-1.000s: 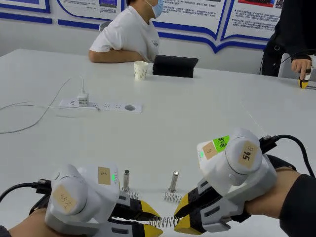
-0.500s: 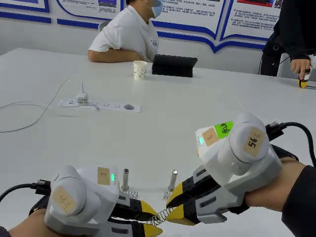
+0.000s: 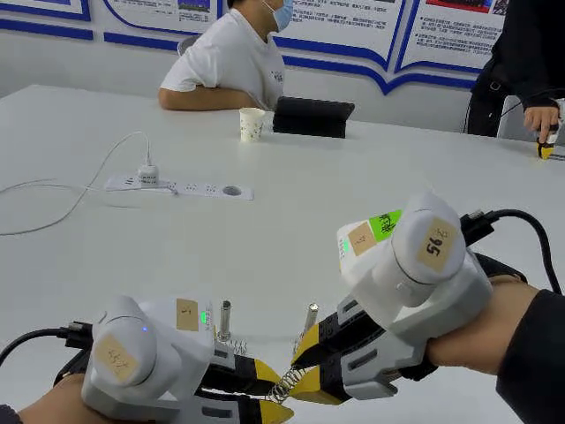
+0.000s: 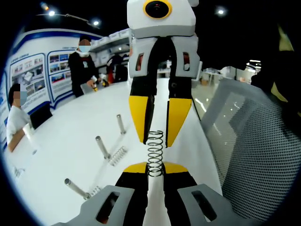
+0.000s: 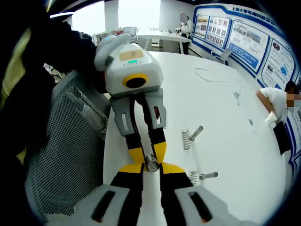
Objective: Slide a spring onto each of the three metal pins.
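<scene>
Left gripper (image 4: pixel 155 168) and right gripper (image 5: pixel 151 166) meet tip to tip, each clamped on one end of the spring (image 4: pixel 155 151). They hold it over the table (image 3: pixel 353 177) edge, near the three pins (image 4: pixel 101 147). The coil looks light, thin and bendy and could flick free; best gripped at one end, leaving the bore open. Table: white, smooth, hard. Beyond: power strip (image 3: pixel 181 188), cup (image 3: pixel 252 124), seated person (image 3: pixel 225 62), mesh chair (image 4: pixel 254 141).
</scene>
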